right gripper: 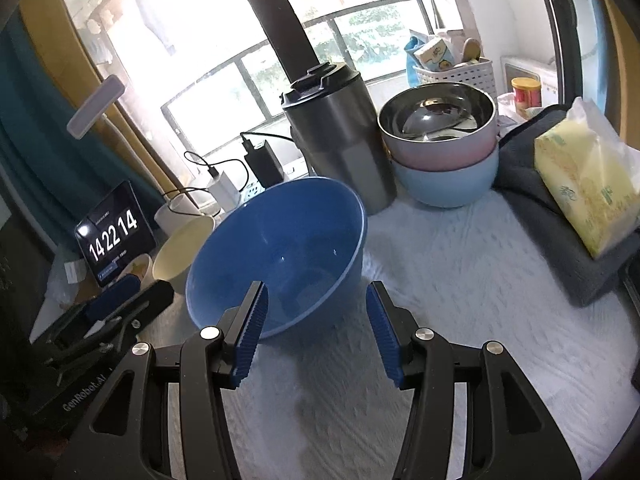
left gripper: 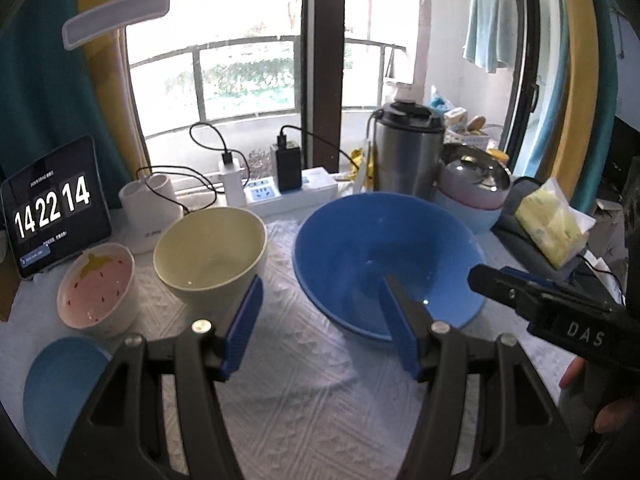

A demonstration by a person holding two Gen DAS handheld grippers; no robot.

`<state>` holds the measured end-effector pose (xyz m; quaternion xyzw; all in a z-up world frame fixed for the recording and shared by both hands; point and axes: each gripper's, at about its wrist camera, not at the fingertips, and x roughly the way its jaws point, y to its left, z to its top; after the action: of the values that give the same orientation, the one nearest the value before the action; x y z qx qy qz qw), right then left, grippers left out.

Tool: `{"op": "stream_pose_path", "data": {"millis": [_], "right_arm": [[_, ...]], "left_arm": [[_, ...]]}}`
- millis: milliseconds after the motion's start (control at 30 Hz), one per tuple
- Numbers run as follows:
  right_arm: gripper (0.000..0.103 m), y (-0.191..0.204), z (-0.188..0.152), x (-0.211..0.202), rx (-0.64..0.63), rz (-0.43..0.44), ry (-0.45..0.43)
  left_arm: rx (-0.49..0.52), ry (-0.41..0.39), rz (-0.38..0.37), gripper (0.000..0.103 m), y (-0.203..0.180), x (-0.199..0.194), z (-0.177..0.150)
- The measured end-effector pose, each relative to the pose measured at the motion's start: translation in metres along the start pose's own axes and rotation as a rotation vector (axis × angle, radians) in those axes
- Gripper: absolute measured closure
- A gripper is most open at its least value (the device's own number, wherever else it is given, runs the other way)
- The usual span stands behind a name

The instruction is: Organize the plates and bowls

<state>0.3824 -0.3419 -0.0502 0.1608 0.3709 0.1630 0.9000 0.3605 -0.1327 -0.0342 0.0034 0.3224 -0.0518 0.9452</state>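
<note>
Both my hand-held grippers, left (left gripper: 322, 324) and right (right gripper: 316, 330), gape empty; three bowls are stacked (right gripper: 440, 148) at the counter's far edge, while the large blue plastic bowl (right gripper: 276, 248) and others wait.

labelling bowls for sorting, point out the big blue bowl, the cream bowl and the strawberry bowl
big blue bowl (left gripper: 360, 256), left wrist view, inner wall
cream bowl (left gripper: 208, 248), left wrist view, inside wall
strawberry bowl (left gripper: 96, 284), left wrist view, pink inside
</note>
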Motion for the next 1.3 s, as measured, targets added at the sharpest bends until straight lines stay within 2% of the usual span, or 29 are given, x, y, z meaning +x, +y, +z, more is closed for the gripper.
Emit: {"op": "stream_pose_path", "data": {"millis": [433, 733, 867, 967, 1000, 1033, 1067, 1133, 1300], "right_arm": [[0.049, -0.006, -0.005, 0.037, 0.009, -0.052, 0.066], [0.05, -0.008, -0.021, 0.059, 0.009, -0.086, 0.121], [0.07, -0.008, -0.023, 0.063, -0.001, -0.089, 0.121], [0.075, -0.005, -0.024, 0.062, -0.019, -0.088, 0.105], [0.077, -0.004, -0.025, 0.061, -0.026, -0.092, 0.099], [0.083, -0.003, -0.025, 0.06, -0.036, -0.098, 0.092], [0.087, -0.003, -0.025, 0.06, -0.041, -0.1, 0.089], [0.09, 0.0, -0.024, 0.061, -0.049, -0.096, 0.086], [0.091, 0.005, -0.024, 0.056, -0.058, -0.099, 0.077]], "left_arm": [[-0.014, 0.074, -0.024, 0.041, 0.007, 0.037, -0.006], [-0.02, 0.125, -0.045, 0.041, 0.006, 0.055, -0.016], [-0.028, 0.155, -0.046, 0.041, 0.003, 0.066, -0.017], [-0.01, 0.164, -0.045, 0.042, -0.001, 0.07, -0.021], [-0.01, 0.163, -0.046, 0.047, -0.002, 0.071, -0.023], [-0.012, 0.166, -0.051, 0.06, -0.002, 0.072, -0.024], [-0.013, 0.186, -0.055, 0.063, -0.003, 0.074, -0.025], [-0.018, 0.199, -0.066, 0.074, -0.003, 0.076, -0.028], [-0.03, 0.2, -0.071, 0.078, 0.0, 0.069, -0.029]]}}
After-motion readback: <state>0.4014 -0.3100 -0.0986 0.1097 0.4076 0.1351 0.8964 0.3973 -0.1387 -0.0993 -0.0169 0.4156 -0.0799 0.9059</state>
